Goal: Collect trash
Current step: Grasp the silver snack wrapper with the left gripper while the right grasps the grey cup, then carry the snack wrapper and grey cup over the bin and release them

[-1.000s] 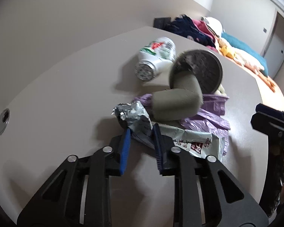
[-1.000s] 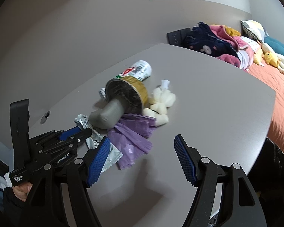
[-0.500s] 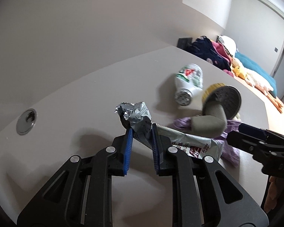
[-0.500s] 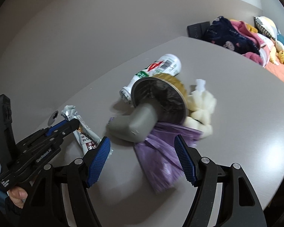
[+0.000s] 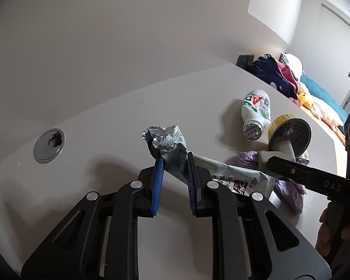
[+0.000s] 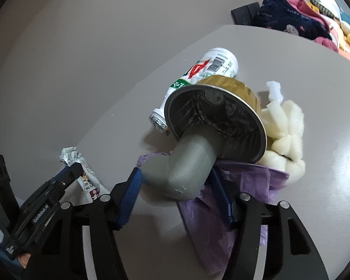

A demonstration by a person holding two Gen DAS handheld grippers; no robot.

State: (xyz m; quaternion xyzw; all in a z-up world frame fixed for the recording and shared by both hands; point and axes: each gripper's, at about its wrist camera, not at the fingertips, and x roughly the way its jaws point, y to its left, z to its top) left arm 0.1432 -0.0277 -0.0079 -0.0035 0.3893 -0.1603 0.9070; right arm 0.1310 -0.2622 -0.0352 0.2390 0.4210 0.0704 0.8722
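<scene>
My left gripper (image 5: 173, 163) is shut on a crumpled silver snack wrapper (image 5: 168, 140), which hangs a little above the grey table (image 5: 105, 128). It shows at the left of the right wrist view, left gripper (image 6: 70, 172) with the wrapper (image 6: 88, 179). My right gripper (image 6: 175, 177) is closing around a bent grey foam piece (image 6: 186, 170); both pads touch its sides. The foam sticks out of a tipped gold tin can (image 6: 221, 116). A purple plastic bag (image 6: 221, 221) lies under them.
A white bottle (image 6: 205, 70) lies on its side behind the can. Pale foam bits (image 6: 284, 126) sit to its right. A round cable hole (image 5: 49, 145) is at the table's left. Clothes (image 6: 291, 23) are piled past the far edge.
The left gripper has pulled the wrapper up and away from the pile. The right gripper has come forward over the bag to the foam piece, and its jaws have narrowed.
</scene>
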